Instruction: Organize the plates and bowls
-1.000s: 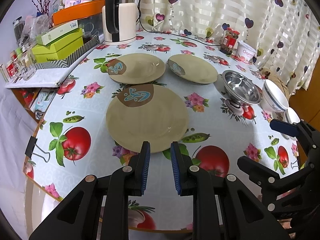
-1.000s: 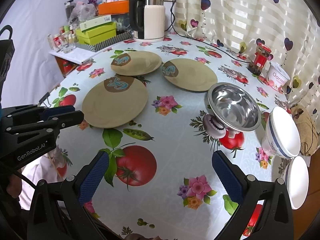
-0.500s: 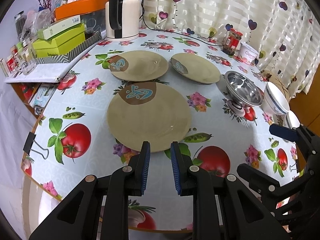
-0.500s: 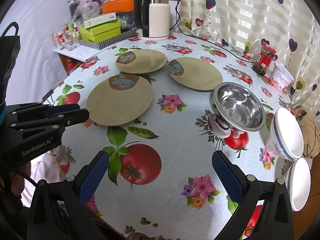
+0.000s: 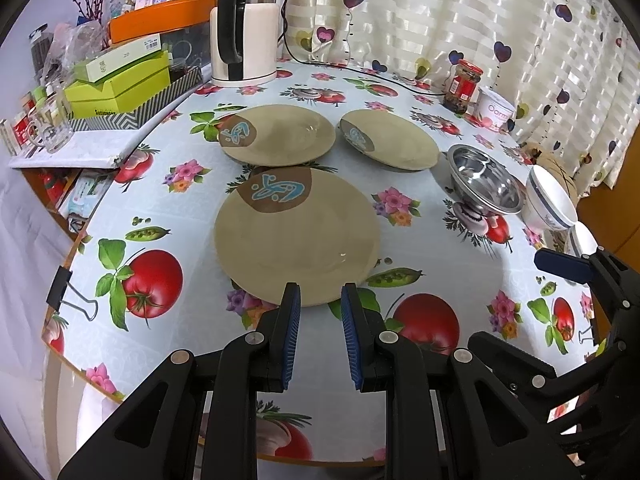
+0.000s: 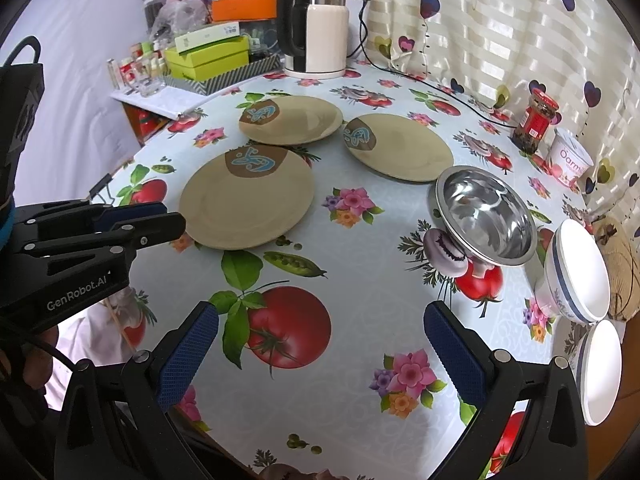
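Observation:
Three tan plates with a brown-and-blue patch lie on the table: a large near one [image 5: 296, 236] [image 6: 246, 196], a far left one [image 5: 278, 135] [image 6: 291, 119], a far right one [image 5: 390, 145] [image 6: 398, 147]. A steel bowl [image 5: 486, 180] [image 6: 486, 214] stands right of them. A white blue-rimmed bowl [image 5: 550, 200] [image 6: 578, 276] and another white bowl [image 6: 602, 372] sit at the right edge. My left gripper [image 5: 320, 300] hovers at the near plate's front rim, jaws narrowly apart, empty. My right gripper [image 6: 320, 320] is wide open, empty, over the tablecloth.
A white kettle [image 5: 244, 34] with a cord stands at the back. A red-lidded jar [image 5: 462, 86] and a white tub [image 5: 496, 110] stand at the back right. Green boxes [image 5: 120, 80] and glasses sit on a side shelf. A binder clip [image 5: 64, 292] grips the table's left edge.
Both grippers have moved slightly forward toward the dishes. Jaw openings look unchanged.

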The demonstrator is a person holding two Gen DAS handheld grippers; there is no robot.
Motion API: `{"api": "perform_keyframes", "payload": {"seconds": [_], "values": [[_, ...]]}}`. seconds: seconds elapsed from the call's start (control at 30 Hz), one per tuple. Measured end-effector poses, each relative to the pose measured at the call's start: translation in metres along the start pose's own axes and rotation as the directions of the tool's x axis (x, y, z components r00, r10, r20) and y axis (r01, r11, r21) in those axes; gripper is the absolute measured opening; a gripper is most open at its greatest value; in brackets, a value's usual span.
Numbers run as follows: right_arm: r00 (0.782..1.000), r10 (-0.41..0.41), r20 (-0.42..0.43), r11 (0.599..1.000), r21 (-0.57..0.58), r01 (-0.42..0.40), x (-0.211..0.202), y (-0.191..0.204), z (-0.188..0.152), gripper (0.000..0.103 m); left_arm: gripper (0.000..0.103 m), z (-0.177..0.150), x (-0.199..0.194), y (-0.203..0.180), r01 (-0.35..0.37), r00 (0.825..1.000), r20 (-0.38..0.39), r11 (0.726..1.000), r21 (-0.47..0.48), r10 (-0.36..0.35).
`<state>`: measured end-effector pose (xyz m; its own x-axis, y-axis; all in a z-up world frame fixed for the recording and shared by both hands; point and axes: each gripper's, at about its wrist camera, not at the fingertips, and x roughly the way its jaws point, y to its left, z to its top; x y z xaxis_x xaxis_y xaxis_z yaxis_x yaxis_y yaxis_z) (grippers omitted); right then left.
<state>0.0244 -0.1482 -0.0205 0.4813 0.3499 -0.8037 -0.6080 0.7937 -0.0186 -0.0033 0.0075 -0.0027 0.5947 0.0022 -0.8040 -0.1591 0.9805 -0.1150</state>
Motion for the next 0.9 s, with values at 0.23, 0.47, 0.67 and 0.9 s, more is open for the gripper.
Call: {"api": "perform_keyframes", "payload": {"seconds": [0.23, 0.47, 0.67, 0.9], "values": [[1.000, 0.001, 0.006, 1.000, 0.001, -0.001, -0.0005, 0.0009, 0.0002, 0.103, 0.022, -0.0005, 0.0002, 0.0008, -0.005, 1.000, -0.001, 1.000, 0.004, 0.005], [1.000, 0.002, 0.006, 1.000, 0.001, -0.002, -0.0008, 0.0011, 0.0007, 0.103, 0.022, -0.0005, 0.0015, 0.0006, 0.005, 1.000, 0.001, 1.000, 0.007, -0.005], [1.000, 0.000, 0.005, 1.000, 0.001, 0.000, -0.0005, 0.0012, 0.0009, 0.103, 0.022, -0.0006, 0.0007, -0.0028, 0.013, 1.000, -0.002, 1.000, 0.012, -0.013], [1.000, 0.006, 0.003, 1.000, 0.000, -0.006, -0.0004, 0.0013, 0.0007, 0.103, 0.022, -0.0006, 0.0008, -0.0039, 0.014, 1.000, -0.002, 1.000, 0.014, -0.014]]}}
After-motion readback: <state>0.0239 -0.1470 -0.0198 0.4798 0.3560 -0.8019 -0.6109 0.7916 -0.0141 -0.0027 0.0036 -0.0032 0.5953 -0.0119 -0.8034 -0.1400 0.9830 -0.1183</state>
